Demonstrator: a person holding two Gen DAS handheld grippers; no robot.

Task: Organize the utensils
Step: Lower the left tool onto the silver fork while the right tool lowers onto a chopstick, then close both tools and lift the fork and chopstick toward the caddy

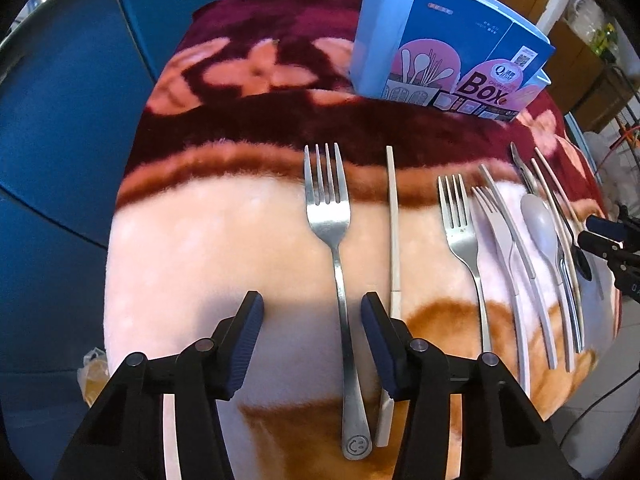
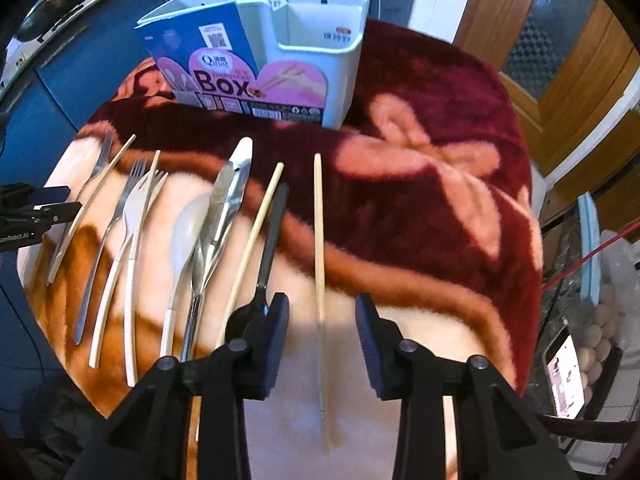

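A row of utensils lies on a blanket-covered table. In the left wrist view, my left gripper (image 1: pixel 312 312) is open, its fingers either side of a steel fork's handle (image 1: pixel 340 264). A cream chopstick (image 1: pixel 394 232) lies just right of it. In the right wrist view, my right gripper (image 2: pixel 322 316) is open around a wooden chopstick (image 2: pixel 319 240). A black spoon (image 2: pixel 268 256) lies beside its left finger. The white utensil holder (image 2: pixel 320 40) with a blue "Box" label (image 2: pixel 224 68) stands at the table's far side; it also shows in the left wrist view (image 1: pixel 452 40).
More forks (image 1: pixel 460 224), a white spoon (image 1: pixel 540 228), a knife and chopsticks lie in a row at the right in the left wrist view. The red and peach blanket (image 2: pixel 440 200) covers the round table. Blue cabinets (image 1: pixel 60 120) stand behind. A wooden door (image 2: pixel 560 40) is at right.
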